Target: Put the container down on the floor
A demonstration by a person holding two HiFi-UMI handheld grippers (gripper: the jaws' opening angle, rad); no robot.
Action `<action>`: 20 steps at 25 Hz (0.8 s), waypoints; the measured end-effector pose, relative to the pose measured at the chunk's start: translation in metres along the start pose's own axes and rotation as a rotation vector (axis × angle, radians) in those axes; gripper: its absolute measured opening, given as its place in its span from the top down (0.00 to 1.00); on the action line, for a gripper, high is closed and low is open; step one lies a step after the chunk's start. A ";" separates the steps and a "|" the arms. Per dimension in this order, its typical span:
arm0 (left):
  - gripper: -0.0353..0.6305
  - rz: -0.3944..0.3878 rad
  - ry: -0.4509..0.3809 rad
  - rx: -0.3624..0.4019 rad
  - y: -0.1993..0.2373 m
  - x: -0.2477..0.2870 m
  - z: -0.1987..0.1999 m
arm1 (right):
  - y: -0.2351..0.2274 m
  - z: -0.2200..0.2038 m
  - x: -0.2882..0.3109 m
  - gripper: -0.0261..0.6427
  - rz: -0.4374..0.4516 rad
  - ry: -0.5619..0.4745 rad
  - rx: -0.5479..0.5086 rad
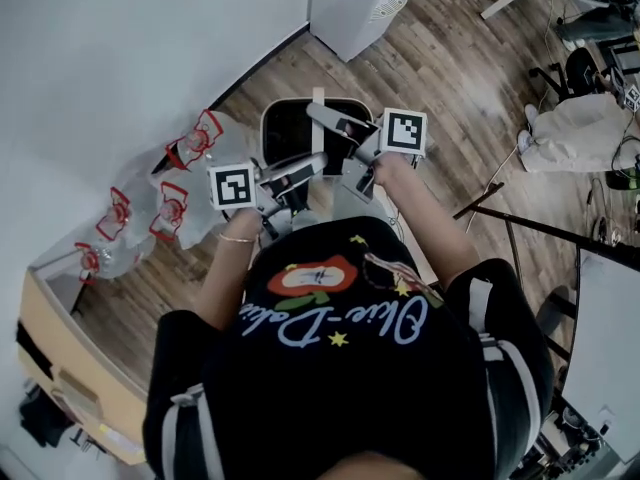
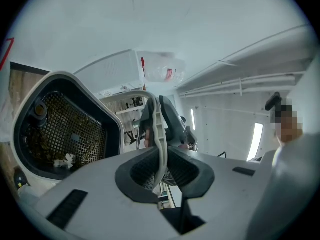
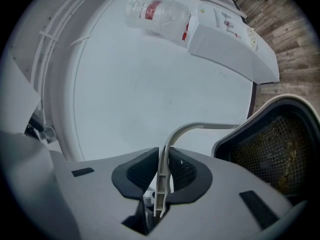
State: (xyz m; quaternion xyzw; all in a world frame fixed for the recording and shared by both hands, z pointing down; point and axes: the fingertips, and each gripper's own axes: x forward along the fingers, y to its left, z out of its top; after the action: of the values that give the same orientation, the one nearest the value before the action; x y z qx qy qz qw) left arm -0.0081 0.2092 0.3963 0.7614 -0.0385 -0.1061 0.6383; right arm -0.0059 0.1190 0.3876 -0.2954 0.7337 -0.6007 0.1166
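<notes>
A container [image 1: 297,131] with a white rim and a dark mesh-lined inside is in front of me over the wooden floor, in the head view. Its pale bail handle [image 1: 318,105] arches over it. My left gripper [image 1: 303,171] is shut on the handle [image 2: 159,129] from the left, and the thin strip is pinched between its pads. My right gripper [image 1: 332,120] is shut on the same handle [image 3: 162,171] from the right. The left gripper view shows bits of debris on the mesh inside the container [image 2: 62,134]. The container's rim [image 3: 235,130] shows at the right of the right gripper view.
Several clear plastic bottles [image 1: 165,200] with red labels lie by the white wall at the left. A cardboard box [image 1: 60,353] stands at the lower left and a white cabinet [image 1: 355,3] at the back. Dark tripod legs [image 1: 520,223] and a white bag [image 1: 575,133] lie to the right.
</notes>
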 end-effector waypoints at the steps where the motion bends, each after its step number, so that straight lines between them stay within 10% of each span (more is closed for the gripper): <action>1: 0.88 0.007 -0.009 0.004 0.002 0.001 0.001 | -0.002 0.001 0.002 0.88 0.004 0.010 -0.004; 20: 0.88 0.083 -0.251 0.023 0.056 0.057 0.099 | -0.054 0.089 0.062 0.88 0.007 0.314 -0.059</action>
State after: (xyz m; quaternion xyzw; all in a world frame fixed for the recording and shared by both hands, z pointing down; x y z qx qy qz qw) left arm 0.0305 0.0927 0.4285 0.7471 -0.1507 -0.1735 0.6237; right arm 0.0073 0.0052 0.4278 -0.1985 0.7613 -0.6172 -0.0064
